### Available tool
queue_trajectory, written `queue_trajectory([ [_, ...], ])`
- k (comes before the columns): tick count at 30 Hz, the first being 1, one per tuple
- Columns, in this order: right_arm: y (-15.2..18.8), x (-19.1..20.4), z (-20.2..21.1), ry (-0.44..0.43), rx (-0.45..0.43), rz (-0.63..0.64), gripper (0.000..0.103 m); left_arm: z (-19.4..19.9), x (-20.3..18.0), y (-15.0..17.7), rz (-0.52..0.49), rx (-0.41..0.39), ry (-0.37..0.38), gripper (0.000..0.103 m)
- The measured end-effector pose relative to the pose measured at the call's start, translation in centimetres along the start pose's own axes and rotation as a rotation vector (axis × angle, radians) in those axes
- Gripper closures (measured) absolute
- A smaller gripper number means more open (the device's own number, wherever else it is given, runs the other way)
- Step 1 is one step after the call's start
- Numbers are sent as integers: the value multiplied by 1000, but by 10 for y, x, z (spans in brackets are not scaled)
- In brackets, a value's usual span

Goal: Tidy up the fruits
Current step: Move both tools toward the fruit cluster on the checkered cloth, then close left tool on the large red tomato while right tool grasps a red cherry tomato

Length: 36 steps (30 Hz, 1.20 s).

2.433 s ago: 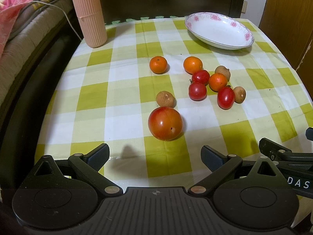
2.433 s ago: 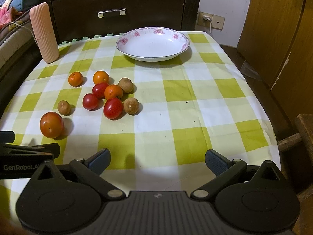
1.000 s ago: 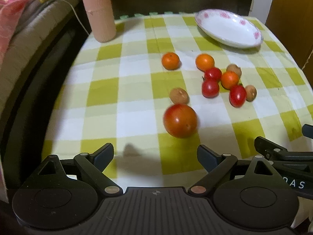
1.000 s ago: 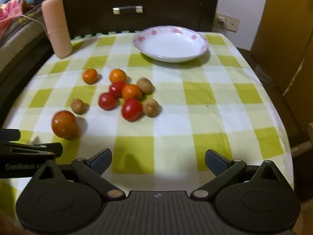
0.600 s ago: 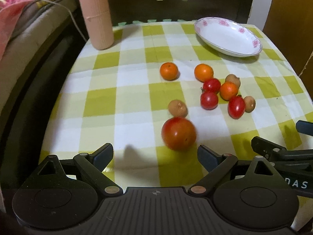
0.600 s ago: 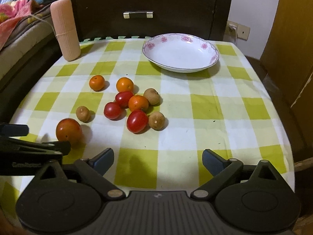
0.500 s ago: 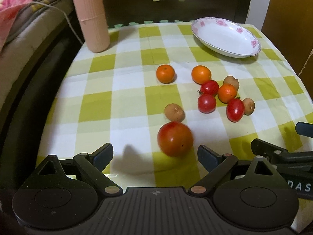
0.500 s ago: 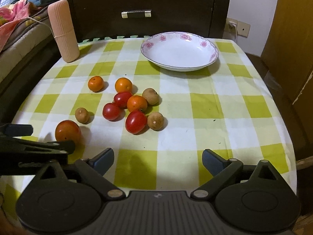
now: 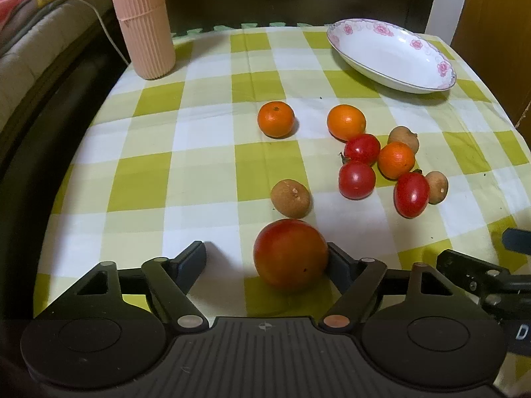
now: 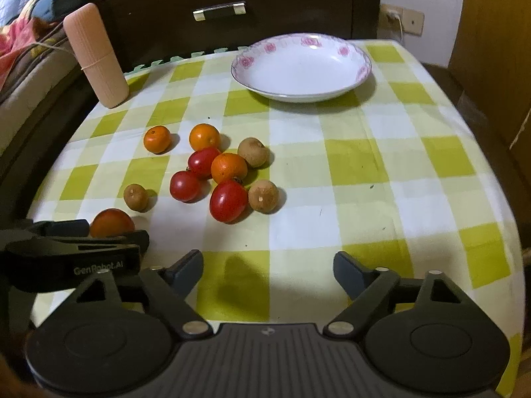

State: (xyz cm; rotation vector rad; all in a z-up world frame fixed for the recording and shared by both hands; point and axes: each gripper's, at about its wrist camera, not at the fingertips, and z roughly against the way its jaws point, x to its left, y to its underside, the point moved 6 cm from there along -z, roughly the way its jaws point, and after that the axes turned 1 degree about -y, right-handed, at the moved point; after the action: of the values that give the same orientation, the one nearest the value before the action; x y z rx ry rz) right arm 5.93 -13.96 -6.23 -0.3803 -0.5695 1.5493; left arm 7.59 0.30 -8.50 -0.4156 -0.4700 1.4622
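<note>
Yellow-green and white checked cloth (image 9: pixel 205 179) covers the table. Left gripper (image 9: pixel 265 262) low over the near edge, jaws wide apart. Large tomato (image 9: pixel 290 255) sits between the fingers, hard against the right fingertip (image 9: pixel 338 262), clear gap to the left one; still resting on the cloth, not clamped.

Just beyond the large tomato: a brown longan (image 9: pixel 291 198). Farther back, two oranges side by side, left orange (image 9: pixel 276 119) alone, right orange (image 9: pixel 346 122) at the edge of a tight cluster. Cluster holds three small red tomatoes (image 9: pixel 356 179), a third orange (image 9: pixel 396 160), and two more longans (image 9: pixel 403 137) (one at the back, one at the right rim beside the oblong tomato).

White dish (image 9: pixel 391 56) with pink flower rim stands at the far right of the table, nothing in it, well apart from the fruit. Pink ribbed cylinder (image 9: pixel 141 21) upright at the far left corner.

Right gripper (image 10: pixel 268 272) hovers over bare cloth on the near side, jaws wide apart, holding nothing. In the right wrist view the left gripper's black body shows at the left edge, with the large tomato partly hidden behind it.

Dark wooden drawer front (image 10: pixel 219 10) with a metal handle behind the table.
</note>
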Motion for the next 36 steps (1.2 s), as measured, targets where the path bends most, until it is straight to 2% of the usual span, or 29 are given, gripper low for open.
queue_trajectory([
  [4, 3, 0, -5, -20, 25, -7, 33, -2, 2, 1, 13, -5, -9, 11],
  [12, 3, -1, -8, -39, 25, -14, 35, -1, 1, 4, 6, -16, -5, 8],
  [21, -8, -1, -16, -53, 2, -33, 35, 5, -6, 4, -41, -52, 24, 27],
  [25, -16, 3, -21, -69, -13, -34, 35, 6, -9, 4, -56, -57, 61, 43],
  [30, -21, 9, -31, -85, -15, -29, 34, 7, -11, 4, -60, -60, 79, 50],
  [36, -30, 15, -38, -87, -31, -23, 34, 8, -13, 5, -67, -70, 86, 50],
])
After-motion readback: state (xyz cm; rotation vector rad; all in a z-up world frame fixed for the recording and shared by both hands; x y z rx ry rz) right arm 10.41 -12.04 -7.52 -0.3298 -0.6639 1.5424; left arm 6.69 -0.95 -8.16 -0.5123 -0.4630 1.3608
